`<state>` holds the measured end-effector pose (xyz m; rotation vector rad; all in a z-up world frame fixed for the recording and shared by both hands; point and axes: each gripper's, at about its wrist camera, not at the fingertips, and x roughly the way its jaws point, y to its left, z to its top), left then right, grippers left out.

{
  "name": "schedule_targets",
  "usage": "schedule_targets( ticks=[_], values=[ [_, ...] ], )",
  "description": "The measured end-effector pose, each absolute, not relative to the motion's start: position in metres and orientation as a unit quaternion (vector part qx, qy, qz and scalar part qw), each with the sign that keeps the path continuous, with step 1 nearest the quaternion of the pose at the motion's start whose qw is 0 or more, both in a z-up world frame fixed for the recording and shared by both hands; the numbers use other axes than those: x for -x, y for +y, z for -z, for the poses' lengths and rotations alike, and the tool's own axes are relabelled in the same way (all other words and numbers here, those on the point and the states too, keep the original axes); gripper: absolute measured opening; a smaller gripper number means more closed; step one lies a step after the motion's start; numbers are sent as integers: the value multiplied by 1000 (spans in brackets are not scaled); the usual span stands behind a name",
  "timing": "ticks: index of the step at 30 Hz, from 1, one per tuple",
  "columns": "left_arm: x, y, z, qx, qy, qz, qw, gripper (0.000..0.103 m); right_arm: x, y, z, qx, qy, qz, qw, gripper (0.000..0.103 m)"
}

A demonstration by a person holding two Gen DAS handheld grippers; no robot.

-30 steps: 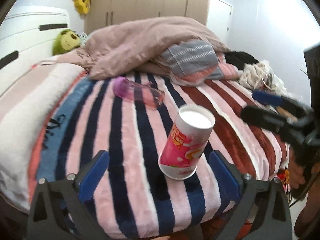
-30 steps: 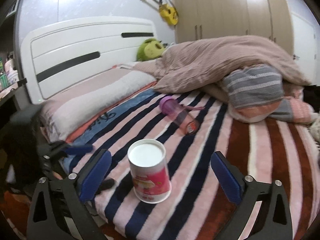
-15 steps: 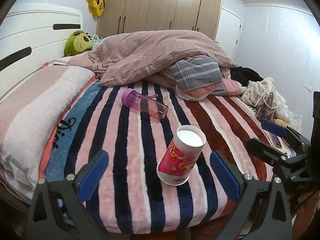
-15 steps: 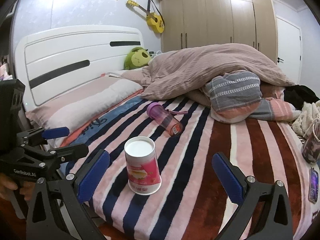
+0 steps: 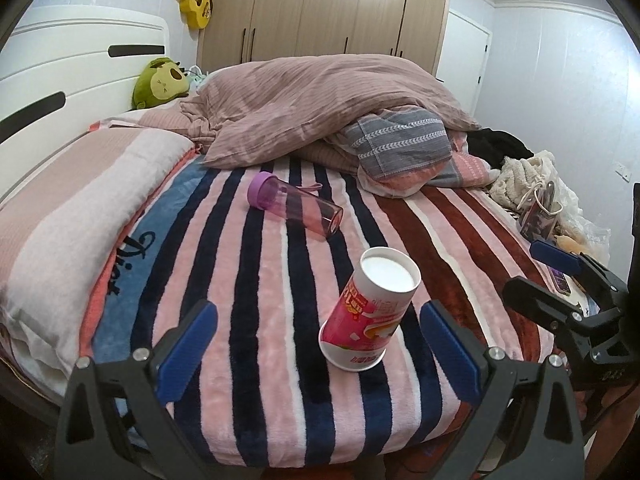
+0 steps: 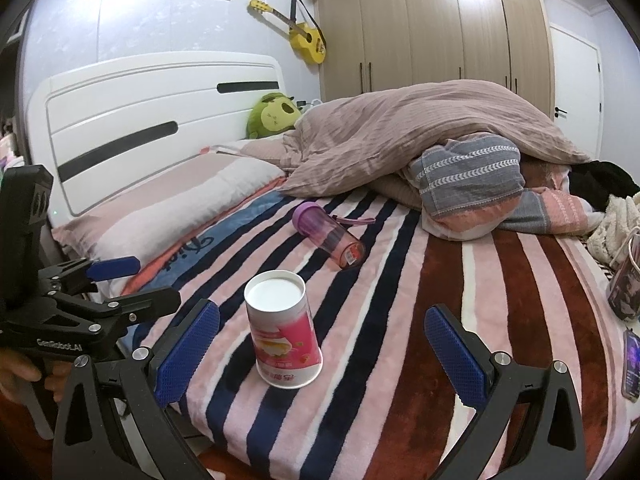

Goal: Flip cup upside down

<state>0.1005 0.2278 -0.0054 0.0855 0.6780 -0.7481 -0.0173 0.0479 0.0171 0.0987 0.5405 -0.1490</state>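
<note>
A pink and white paper cup (image 5: 370, 312) stands upside down on the striped blanket (image 5: 248, 304), mouth down and white base up; it also shows in the right wrist view (image 6: 282, 334). My left gripper (image 5: 318, 348) is open and empty, drawn back from the cup near the bed's front edge. My right gripper (image 6: 322, 348) is open and empty, also short of the cup. Each gripper appears in the other's view: the right one (image 5: 560, 280) at the right, the left one (image 6: 116, 284) at the left.
A purple water bottle (image 5: 294, 208) lies on its side beyond the cup. A heaped duvet (image 5: 320, 108) and grey pillow (image 5: 400, 144) fill the back of the bed. A long pillow (image 5: 60, 208) lies at the left, a phone (image 6: 631, 364) at the right edge.
Both grippers have pulled back and away from the cup, so it looks smaller and farther. The cup stays upside down on the blanket.
</note>
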Motion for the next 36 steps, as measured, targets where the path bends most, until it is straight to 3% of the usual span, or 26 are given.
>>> schedule_targets(
  ticks=[36],
  values=[
    [-102,229,7,-40,327,359,873,101,18,48,-14,-50,268,71,959,103]
  ],
)
